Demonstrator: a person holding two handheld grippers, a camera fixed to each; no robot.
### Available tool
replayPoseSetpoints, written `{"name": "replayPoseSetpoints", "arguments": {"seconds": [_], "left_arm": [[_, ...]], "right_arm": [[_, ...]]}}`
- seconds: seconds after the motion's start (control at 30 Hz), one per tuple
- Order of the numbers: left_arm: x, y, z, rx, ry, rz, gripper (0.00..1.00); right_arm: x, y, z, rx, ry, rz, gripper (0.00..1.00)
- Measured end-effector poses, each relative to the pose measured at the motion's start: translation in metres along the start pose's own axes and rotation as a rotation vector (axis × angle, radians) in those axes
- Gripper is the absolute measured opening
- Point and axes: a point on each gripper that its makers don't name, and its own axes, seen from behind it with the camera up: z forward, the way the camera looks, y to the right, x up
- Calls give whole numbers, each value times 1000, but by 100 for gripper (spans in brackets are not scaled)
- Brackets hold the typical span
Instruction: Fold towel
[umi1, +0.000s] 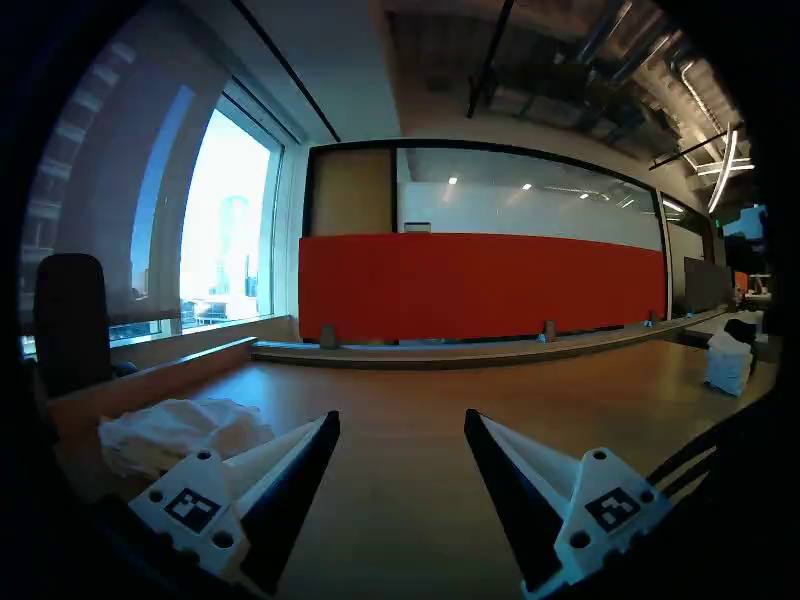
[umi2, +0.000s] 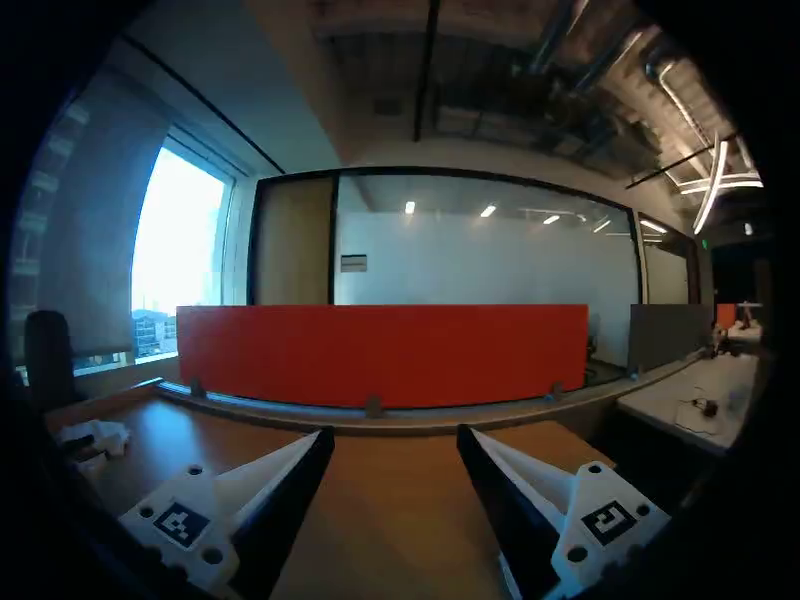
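Observation:
A crumpled white towel (umi1: 180, 430) lies on the wooden table (umi1: 420, 400) at the near left in the left gripper view, just beyond and left of my left gripper (umi1: 402, 418). That gripper is open, nothing between its fingers. In the right gripper view my right gripper (umi2: 395, 432) is open too and hovers over bare wood (umi2: 400, 500). A small heap of white cloth (umi2: 95, 438) sits far left in that view, well away from the fingers.
A red divider panel (umi1: 480, 285) stands along the table's far edge, also seen as the red divider (umi2: 380, 355). A second white bundle (umi1: 728, 362) sits at the far right of the table. A dark chair back (umi1: 68, 320) stands at the left by the window.

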Motion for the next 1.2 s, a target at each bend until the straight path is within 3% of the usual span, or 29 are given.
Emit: {"name": "replayPoseSetpoints", "arguments": {"seconds": [0.27,0.6,0.9,1.2], "left_arm": [[-1,1,0,0,0,0,92],[-3,1,1,0,1,0,93],[-4,1,2,0,1,0,93],[-4,1,1,0,1,0,92]], "right_arm": [[-31,11,-3,-6,25,-25,95],[-88,25,1,-22,3,-26,95],[-116,22,2,3,3,-21,95],[-138,27,6,-17,-7,-36,95]]}}
